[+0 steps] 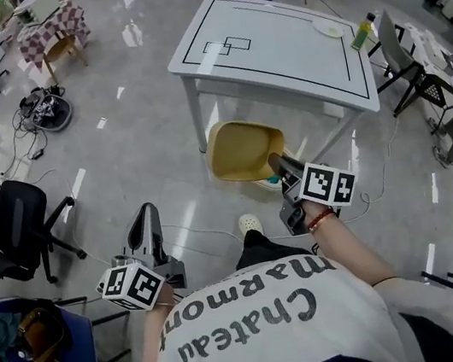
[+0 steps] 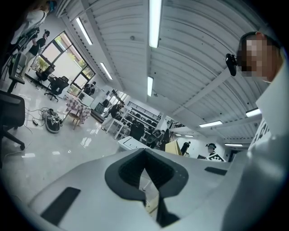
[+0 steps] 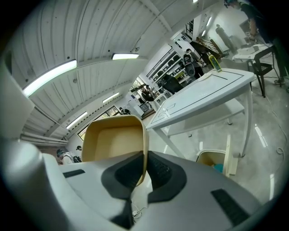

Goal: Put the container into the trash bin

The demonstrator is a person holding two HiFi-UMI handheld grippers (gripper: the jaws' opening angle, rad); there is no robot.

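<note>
A tan, open plastic container [image 1: 242,149] hangs in the air before the white table, its mouth towards me. My right gripper [image 1: 276,162] is shut on its near wall; in the right gripper view the container [image 3: 113,142] rises from between the jaws of that gripper [image 3: 145,170]. Down to the right stands the trash bin [image 3: 213,159], open, with a white lid and something teal inside. The head view hides most of the bin under the container. At the lower left my left gripper [image 1: 148,219] points forward with nothing in it, and the left gripper [image 2: 144,153] has its tips together.
The white table [image 1: 272,46] carries a plate [image 1: 328,27] and a green bottle [image 1: 362,31]. A black office chair [image 1: 18,230] stands at my left, more chairs [image 1: 416,73] at the right. Cables cross the floor near my shoe [image 1: 250,224].
</note>
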